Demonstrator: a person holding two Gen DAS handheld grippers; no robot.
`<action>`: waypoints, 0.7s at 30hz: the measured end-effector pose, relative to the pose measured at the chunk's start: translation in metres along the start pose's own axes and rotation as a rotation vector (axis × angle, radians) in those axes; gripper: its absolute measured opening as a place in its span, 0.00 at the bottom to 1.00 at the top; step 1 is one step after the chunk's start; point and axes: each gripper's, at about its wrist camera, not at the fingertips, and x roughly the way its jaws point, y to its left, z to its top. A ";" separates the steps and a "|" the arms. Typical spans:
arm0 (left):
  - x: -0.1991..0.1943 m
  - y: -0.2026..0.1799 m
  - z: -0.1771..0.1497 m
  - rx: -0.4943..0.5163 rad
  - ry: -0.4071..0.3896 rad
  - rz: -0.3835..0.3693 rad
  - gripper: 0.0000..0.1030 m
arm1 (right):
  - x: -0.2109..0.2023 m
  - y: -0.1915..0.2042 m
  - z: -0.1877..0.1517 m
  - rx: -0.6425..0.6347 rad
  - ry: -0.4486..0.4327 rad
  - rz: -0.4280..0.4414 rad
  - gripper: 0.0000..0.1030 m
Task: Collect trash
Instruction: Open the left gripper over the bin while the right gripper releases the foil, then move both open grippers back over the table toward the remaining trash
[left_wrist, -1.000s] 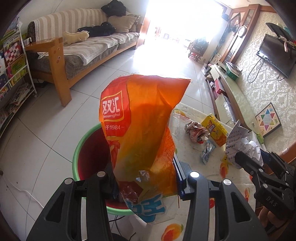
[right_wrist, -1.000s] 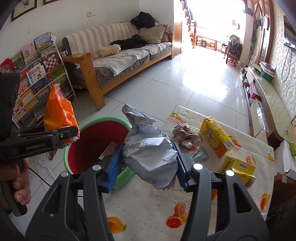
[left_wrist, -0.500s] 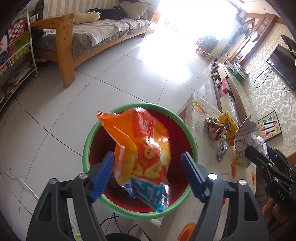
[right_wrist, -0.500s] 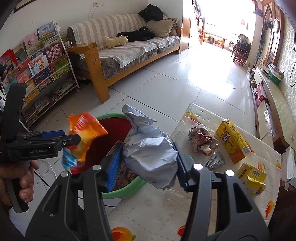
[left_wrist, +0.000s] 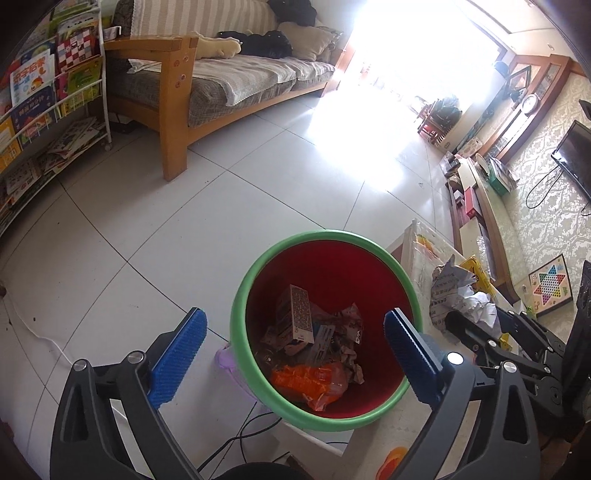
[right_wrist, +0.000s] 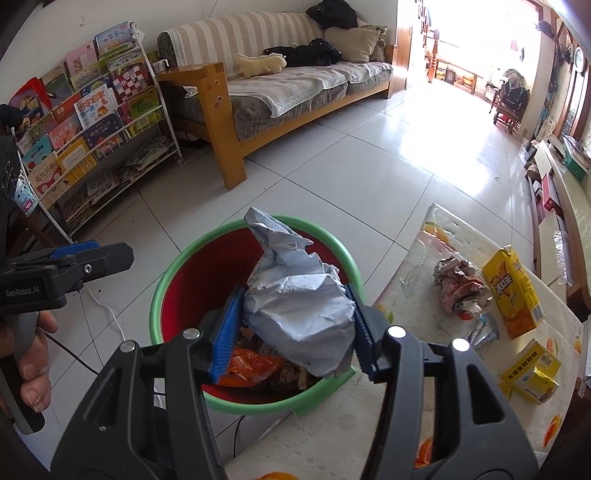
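Sunlit tiled floor (left_wrist: 221, 206), striped sofa (right_wrist: 295, 81), bookrack (right_wrist: 92, 122).

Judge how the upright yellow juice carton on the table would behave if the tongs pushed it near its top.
The juice carton stands tall on a narrow base, so a high push would probably tip it. Its flat, uncrushed sides suggest it is fairly stiff. Whether it is empty, and so light, cannot be told.

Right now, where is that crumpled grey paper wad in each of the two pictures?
Left wrist view: the paper wad sits at right, just past the bin's rim, pinched by the right gripper.
Right wrist view: the paper wad fills the centre, clamped between the blue pads, above the bin.
Shared landmark: the green-rimmed red bin.
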 end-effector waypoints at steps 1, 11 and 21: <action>-0.002 0.004 -0.001 -0.011 -0.004 0.004 0.91 | 0.003 0.004 0.001 -0.007 0.004 0.006 0.51; -0.010 0.026 -0.005 -0.061 -0.019 0.031 0.92 | 0.015 0.029 0.007 -0.063 0.008 -0.007 0.91; -0.011 0.006 -0.007 -0.028 -0.015 0.011 0.92 | -0.003 0.013 0.005 -0.041 -0.010 -0.040 0.95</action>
